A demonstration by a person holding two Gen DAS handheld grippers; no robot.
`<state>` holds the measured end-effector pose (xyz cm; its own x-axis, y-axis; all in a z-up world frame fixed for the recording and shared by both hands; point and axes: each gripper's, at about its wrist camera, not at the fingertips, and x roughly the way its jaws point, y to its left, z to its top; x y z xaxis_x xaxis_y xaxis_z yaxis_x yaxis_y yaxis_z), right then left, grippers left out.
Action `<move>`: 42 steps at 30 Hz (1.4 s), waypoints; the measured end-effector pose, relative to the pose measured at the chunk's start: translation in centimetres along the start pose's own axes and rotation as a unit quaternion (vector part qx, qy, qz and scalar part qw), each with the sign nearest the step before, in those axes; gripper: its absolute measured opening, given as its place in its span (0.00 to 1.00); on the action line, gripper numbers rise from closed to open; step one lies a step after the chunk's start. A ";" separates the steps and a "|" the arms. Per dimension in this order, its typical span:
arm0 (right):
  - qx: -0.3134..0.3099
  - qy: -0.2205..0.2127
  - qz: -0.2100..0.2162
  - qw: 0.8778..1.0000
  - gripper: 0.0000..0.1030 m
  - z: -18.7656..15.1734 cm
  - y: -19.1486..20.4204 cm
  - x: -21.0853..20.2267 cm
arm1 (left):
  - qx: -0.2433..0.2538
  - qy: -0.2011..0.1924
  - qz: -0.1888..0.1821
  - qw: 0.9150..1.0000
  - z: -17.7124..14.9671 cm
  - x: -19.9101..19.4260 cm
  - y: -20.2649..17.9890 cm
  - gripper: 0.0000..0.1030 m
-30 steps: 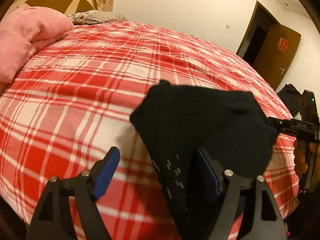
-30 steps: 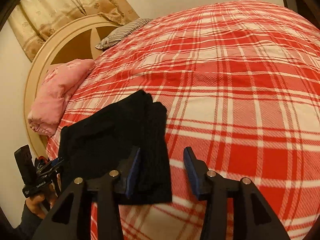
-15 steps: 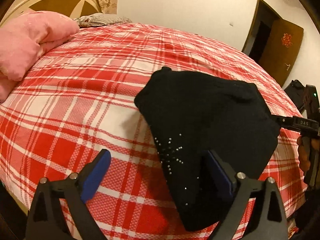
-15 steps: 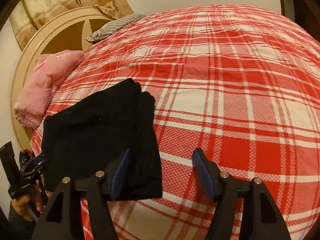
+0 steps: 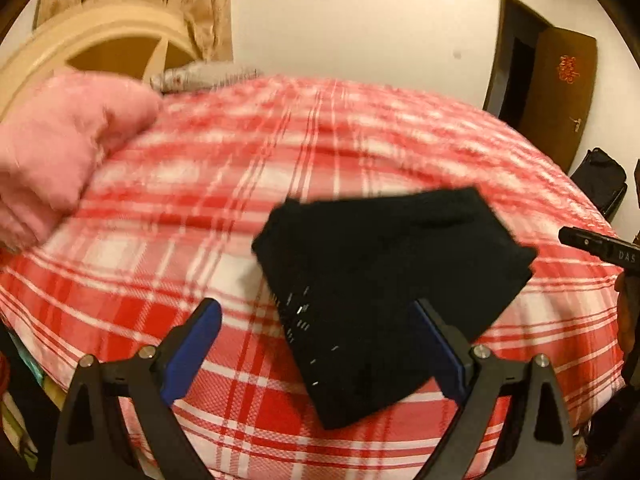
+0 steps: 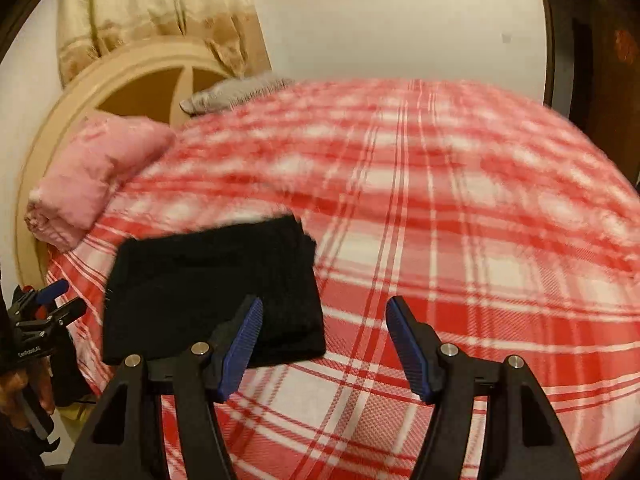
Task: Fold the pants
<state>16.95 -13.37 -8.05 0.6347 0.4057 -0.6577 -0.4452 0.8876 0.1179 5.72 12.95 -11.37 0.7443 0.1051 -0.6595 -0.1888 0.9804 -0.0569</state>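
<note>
Folded black pants on a red plaid bed, both grippers empty above them.

Red-and-white plaid bedspread (image 5: pixel 168 208) filling both views; pink quilt (image 6: pixel 92 176) bundled by the cream headboard (image 6: pixel 132 76). Black pants (image 5: pixel 384 276) folded into a compact stack near the bed's near edge. Left gripper (image 5: pixel 320 348) spread wide, holding nothing; right gripper (image 6: pixel 324 344) likewise wide apart, empty, just beside the pants' edge.

Far plaid bedspread (image 5: pixel 320 128) smeared by motion blur, pink bedding (image 5: pixel 60 152) cut by left edge, right gripper (image 5: pixel 592 242) cropped at right edge, pants (image 6: pixel 212 288) edges softened, perhaps several layers.
</note>
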 end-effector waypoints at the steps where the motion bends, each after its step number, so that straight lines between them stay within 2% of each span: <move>1: -0.004 -0.016 -0.001 1.000 0.64 0.3 0.3 -1.2 | 0.005 -0.012 -0.001 1.000 0.4 -0.9 -0.4 0.94; 7: -0.043 -0.086 -0.020 0.995 0.64 1.6 2.3 -6.9 | 0.022 -0.064 -0.010 0.998 2.0 -5.1 -2.1 0.96; 12: -0.048 -0.111 -0.020 0.993 0.65 1.8 2.8 -9.4 | 0.036 -0.088 -0.017 0.995 2.6 -6.9 -3.1 0.97; 24: -0.064 -0.124 -0.011 0.990 0.65 1.4 4.1 -10.7 | 0.040 -0.093 -0.011 0.995 2.5 -7.4 -3.4 0.97; 42: -0.066 -0.132 -0.012 0.989 0.66 1.2 4.0 -11.3 | 0.044 -0.093 -0.009 0.995 2.5 -7.6 -3.6 0.99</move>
<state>8.76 -14.18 0.76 0.7815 0.4429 -0.4394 -0.4950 0.8689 -0.0045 2.31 9.08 -4.29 0.8541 0.1074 -0.5090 -0.1225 0.9925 0.0038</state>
